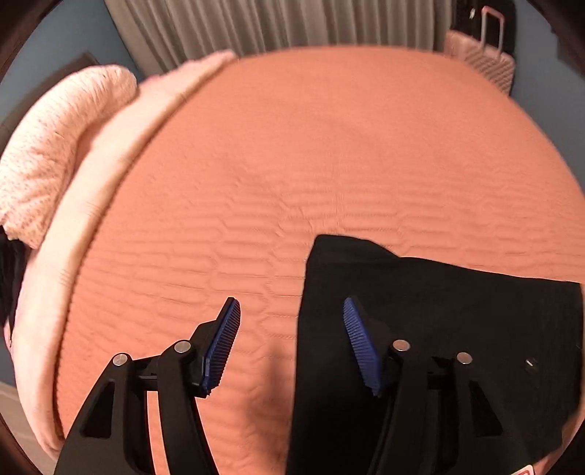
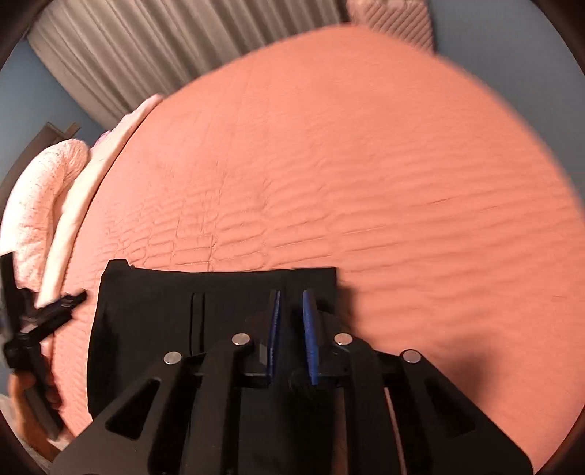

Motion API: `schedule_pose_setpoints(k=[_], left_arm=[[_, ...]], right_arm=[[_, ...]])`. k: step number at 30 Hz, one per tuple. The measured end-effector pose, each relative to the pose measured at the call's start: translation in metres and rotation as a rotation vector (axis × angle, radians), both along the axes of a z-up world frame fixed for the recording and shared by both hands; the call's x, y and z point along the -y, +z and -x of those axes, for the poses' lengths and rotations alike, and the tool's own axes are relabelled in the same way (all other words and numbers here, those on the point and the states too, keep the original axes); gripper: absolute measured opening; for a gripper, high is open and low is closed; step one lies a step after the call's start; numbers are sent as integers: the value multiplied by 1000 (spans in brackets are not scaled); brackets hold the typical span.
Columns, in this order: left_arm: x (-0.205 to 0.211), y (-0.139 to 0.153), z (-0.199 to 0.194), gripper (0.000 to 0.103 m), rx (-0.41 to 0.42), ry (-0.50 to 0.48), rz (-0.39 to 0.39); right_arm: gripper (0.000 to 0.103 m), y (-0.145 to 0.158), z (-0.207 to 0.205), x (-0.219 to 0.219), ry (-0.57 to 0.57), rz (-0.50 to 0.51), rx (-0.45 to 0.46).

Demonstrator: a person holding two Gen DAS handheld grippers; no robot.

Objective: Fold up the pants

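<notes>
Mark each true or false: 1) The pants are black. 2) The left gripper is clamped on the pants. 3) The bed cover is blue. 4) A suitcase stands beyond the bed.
1) True: the pants are black.
2) False: the left gripper stands open, nothing between its blue pads.
3) False: the bed cover is orange-pink and quilted.
4) True: a pink suitcase stands past the far edge, by the curtain.
</notes>
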State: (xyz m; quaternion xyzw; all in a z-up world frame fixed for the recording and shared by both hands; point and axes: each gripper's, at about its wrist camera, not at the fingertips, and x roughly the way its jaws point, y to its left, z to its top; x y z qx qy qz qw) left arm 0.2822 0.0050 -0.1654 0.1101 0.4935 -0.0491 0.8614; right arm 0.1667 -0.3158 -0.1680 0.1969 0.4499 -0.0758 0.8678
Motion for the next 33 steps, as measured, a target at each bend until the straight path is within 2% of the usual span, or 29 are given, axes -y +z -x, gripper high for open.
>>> schedule_pose_setpoints(k=[2,3,4,5,6,8,11,15,19,24,33], left_arm=[[-5,18,28,63,19,-9,0],[-6,23,43,67,26,-2,0],[1,26,53,69,30,8,-2],[-1,30,71,70,36,21,-1],[0,32,84,71,40,26,4],[24,34,101,74,35,31,5],[41,40,128,79,11,15,27],[59,47,154,79,32,-5,-10],[65,47,161,79,45,-30,6],[65,37,163,79,15,-37,30],[58,17,149,79,-32,-28,35]], right_arm=[[22,18,26,-32,46,98,22],[42,21,36,-41,55,137,26],[72,25,49,-56,51,186,31],[83,29,65,-68,41,230,53],[89,34,74,-79,45,249,81],[91,42,98,-97,49,282,114],[97,49,114,-100,26,270,144],[98,60,125,-95,-39,243,174],[98,66,132,-98,-34,226,190],[98,69,132,-101,-28,207,200],[98,50,115,-100,-57,198,141]])
